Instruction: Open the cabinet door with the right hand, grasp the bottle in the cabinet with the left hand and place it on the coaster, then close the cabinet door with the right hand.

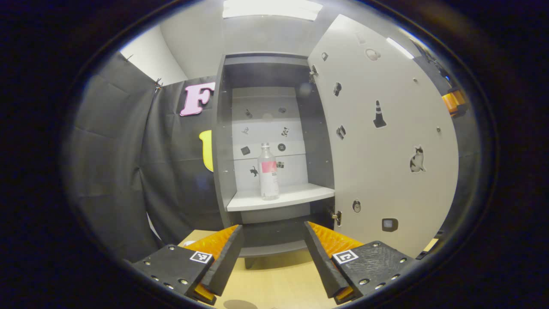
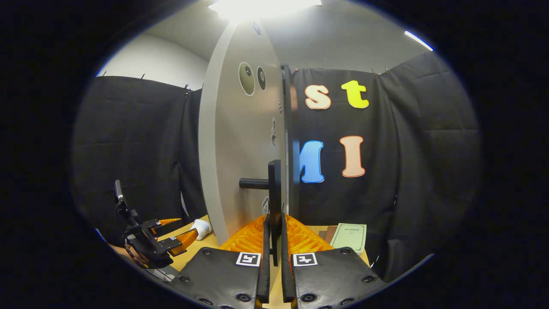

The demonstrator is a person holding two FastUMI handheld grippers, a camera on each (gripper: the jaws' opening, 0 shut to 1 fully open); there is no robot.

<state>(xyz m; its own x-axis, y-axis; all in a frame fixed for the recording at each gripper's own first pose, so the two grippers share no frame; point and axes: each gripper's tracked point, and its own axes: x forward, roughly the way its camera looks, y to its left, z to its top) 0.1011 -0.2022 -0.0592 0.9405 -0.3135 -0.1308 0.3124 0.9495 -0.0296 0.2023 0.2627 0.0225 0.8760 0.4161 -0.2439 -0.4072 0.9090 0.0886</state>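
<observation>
A clear bottle (image 1: pixel 268 171) with a pink and white label stands upright on the white shelf (image 1: pixel 300 195) inside the grey cabinet (image 1: pixel 221 141). The cabinet door (image 1: pixel 386 141) is swung wide open to the right. My left gripper (image 1: pixel 272 257) is open, low over the table and well short of the bottle. In the right gripper view the door (image 2: pixel 240 146) is seen nearly edge-on. My right gripper (image 2: pixel 274 240) is shut on its black bar handle (image 2: pixel 274 189). The left gripper (image 2: pixel 182 229) shows at lower left, held by a hand.
The cabinet stands on a light wooden table (image 1: pixel 274 279). A dark round patch (image 1: pixel 240 304) lies at the table's near edge. A green booklet (image 2: pixel 349 236) lies right of the door, and a small white object (image 2: pixel 201 227) sits near the left gripper.
</observation>
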